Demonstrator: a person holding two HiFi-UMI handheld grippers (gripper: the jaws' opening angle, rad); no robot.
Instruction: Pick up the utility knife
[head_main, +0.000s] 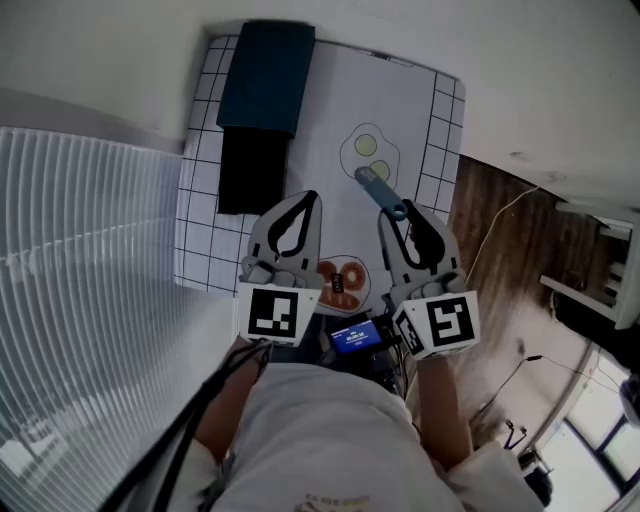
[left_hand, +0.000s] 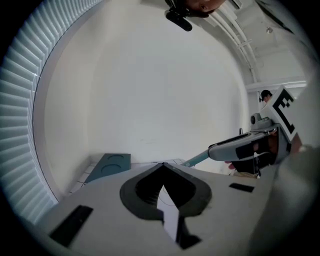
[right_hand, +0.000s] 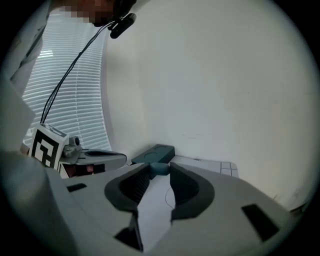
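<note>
Status: right gripper (head_main: 402, 215) is clamped on the utility knife (head_main: 378, 190). In the right gripper view its jaws stand partly apart, with the blue-grey handle (right_hand: 160, 170) pinched between the tips. The rest of the knife sticks out forward past the jaws, toward the far side of the table.

From the head view, the knife lies over the white mat (head_main: 440, 130), crossing a printed outline (head_main: 385, 152) with two yellowish circles inside it. In the left gripper view the knife (left_hand: 197, 159) juts out from the right gripper and looks clear of the mat; I cannot confirm this for its far end.

Left gripper (head_main: 310, 198): jaws closed tip to tip, nothing between them, as its own view (left_hand: 162, 165) shows. It is held beside the right gripper, a little apart, over the near half of the mat.

Other items:
- Dark teal box (head_main: 265, 75) at the far left corner of the mat, seen flat-topped in the right gripper view (right_hand: 155, 152).
- Black slab (head_main: 250, 170) just in front of the box.
- Orange-red printed patch (head_main: 345, 280) at the mat's near edge.
- Small blue-lit screen (head_main: 355, 335) below the patch.
- Window blinds (head_main: 80, 230) to the left.
- Wood floor (head_main: 500, 240) to the right.
</note>
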